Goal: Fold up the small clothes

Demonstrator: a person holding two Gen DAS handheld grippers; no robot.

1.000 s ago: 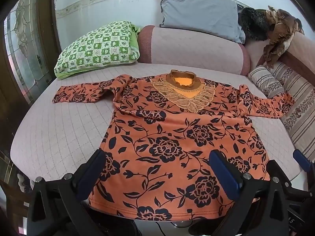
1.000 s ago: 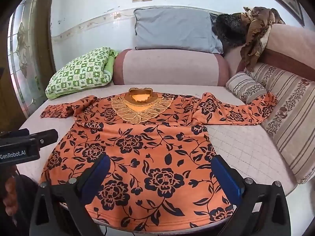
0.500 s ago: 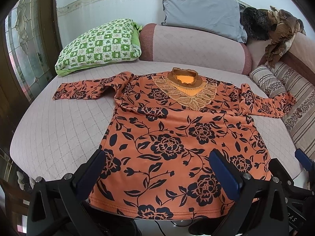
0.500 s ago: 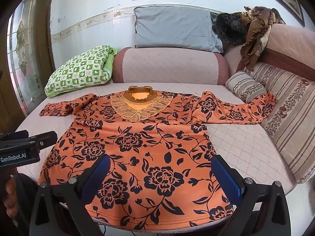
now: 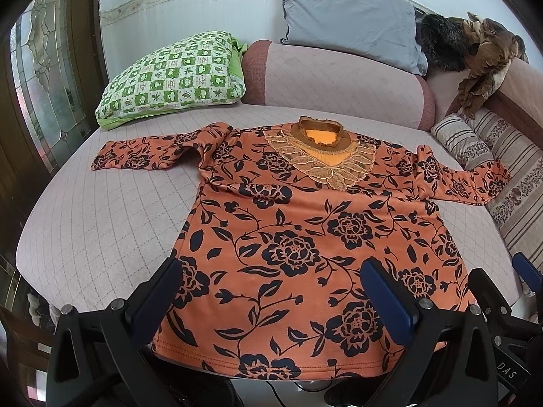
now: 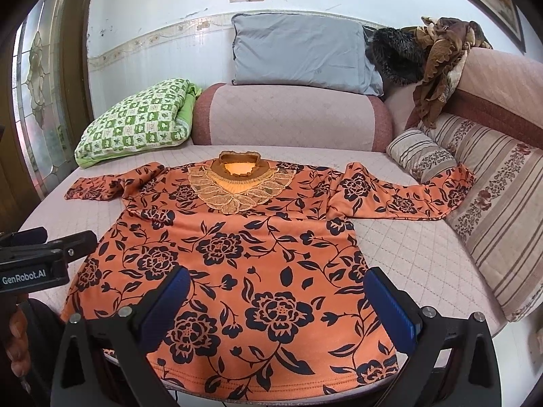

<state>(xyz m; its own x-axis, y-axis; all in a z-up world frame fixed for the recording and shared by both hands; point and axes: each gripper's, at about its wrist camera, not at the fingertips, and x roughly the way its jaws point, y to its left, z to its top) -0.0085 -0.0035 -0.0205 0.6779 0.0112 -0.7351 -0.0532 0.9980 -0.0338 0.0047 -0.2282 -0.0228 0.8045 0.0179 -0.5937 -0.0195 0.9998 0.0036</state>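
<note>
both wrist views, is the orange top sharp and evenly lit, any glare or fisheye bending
Left wrist view: orange top sharp, evenly lit, no glare; bed edge bows, corners vignetted black. Right wrist view: the top is sharp too; the white wall is bright, and the window frame curves.

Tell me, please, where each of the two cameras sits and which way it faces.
Left wrist: on the left gripper, near the hem, looking up the orange top toward the green pillow; its open jaws show, and the right gripper's edge at far right.
Right wrist: on the right gripper, same heading, further right; its open jaws show, and the left gripper.
Shared: top, green pillow, grey pillow.
</note>
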